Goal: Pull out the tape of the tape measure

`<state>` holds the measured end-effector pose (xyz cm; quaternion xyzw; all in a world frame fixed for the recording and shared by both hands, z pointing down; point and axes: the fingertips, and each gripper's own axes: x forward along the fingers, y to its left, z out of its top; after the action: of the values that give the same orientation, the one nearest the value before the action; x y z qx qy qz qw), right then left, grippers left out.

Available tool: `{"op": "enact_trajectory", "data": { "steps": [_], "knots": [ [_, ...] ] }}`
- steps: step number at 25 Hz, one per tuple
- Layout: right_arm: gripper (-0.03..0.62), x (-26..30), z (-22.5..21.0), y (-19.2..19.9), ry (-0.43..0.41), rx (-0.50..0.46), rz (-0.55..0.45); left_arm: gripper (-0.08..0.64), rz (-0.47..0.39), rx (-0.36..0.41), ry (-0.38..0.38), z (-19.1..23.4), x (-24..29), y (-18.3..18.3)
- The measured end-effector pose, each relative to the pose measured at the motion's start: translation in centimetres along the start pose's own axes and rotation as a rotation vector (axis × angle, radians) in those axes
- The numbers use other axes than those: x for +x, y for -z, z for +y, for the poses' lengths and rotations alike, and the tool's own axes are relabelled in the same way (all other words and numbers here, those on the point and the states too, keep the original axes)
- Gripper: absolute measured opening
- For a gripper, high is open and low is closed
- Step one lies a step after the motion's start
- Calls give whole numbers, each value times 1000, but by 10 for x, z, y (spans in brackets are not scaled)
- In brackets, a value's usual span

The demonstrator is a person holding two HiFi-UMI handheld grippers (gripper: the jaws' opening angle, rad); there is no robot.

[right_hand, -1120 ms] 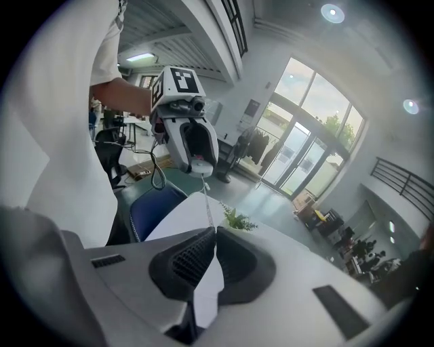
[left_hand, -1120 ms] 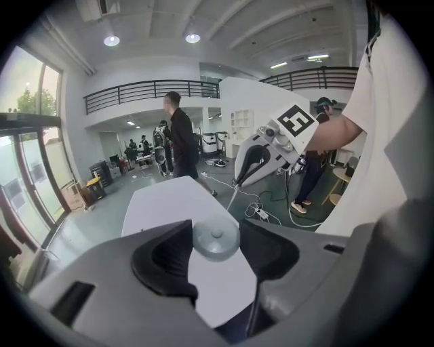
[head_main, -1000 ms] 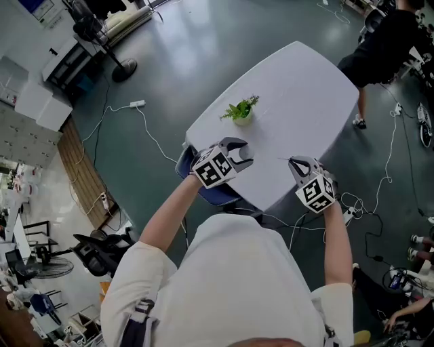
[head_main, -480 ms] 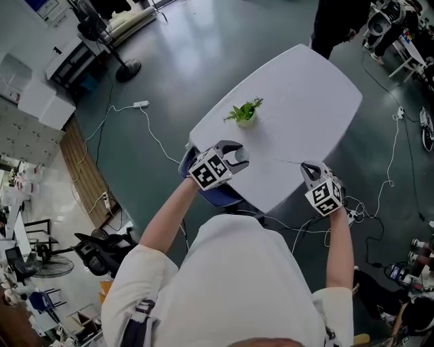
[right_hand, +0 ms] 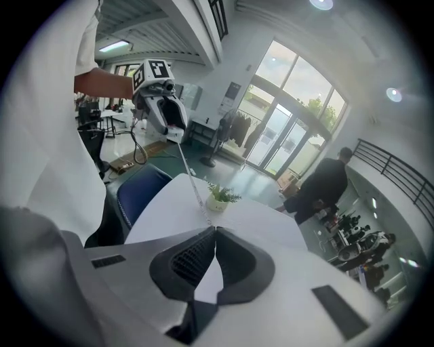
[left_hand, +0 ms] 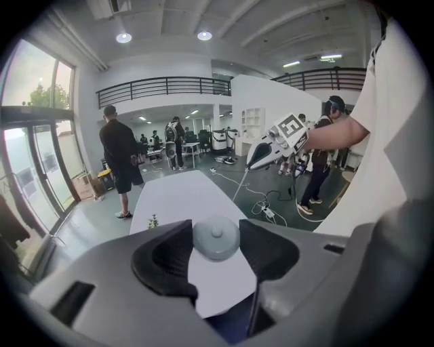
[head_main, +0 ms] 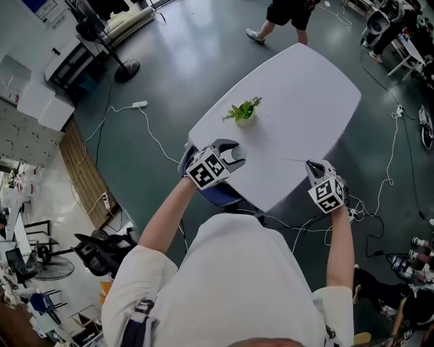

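Note:
A round grey tape measure [head_main: 235, 158] sits between the jaws of my left gripper [head_main: 232, 154], which is shut on it above the white table's [head_main: 298, 101] near edge. In the left gripper view the case [left_hand: 215, 237] fills the gap between the two dark pads. A thin tape [head_main: 281, 160] runs from it across the table corner to my right gripper [head_main: 310, 165]. In the right gripper view the jaws are pinched shut on the tape's end [right_hand: 207, 218], and the tape [right_hand: 192, 179] stretches away to the left gripper [right_hand: 169, 129].
A small potted plant [head_main: 242, 110] stands on the table just beyond the left gripper. A blue chair [head_main: 210, 193] is tucked under the near edge. A person [head_main: 288, 13] walks past the table's far end. Cables [head_main: 146, 129] trail over the floor on both sides.
My right gripper has moved right and slightly down, away from the left one, and the tape between them has grown longer. The person in the background has walked past the table's far end.

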<state>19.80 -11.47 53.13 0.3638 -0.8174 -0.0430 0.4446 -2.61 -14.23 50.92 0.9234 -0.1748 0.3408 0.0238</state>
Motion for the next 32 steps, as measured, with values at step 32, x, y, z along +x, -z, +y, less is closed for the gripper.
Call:
{"op": "enact_trajectory", "data": {
  "steps": [32],
  "knots": [
    [32, 28, 24, 45, -50, 146, 68, 219, 98, -90, 16, 11, 21, 64]
  ]
}}
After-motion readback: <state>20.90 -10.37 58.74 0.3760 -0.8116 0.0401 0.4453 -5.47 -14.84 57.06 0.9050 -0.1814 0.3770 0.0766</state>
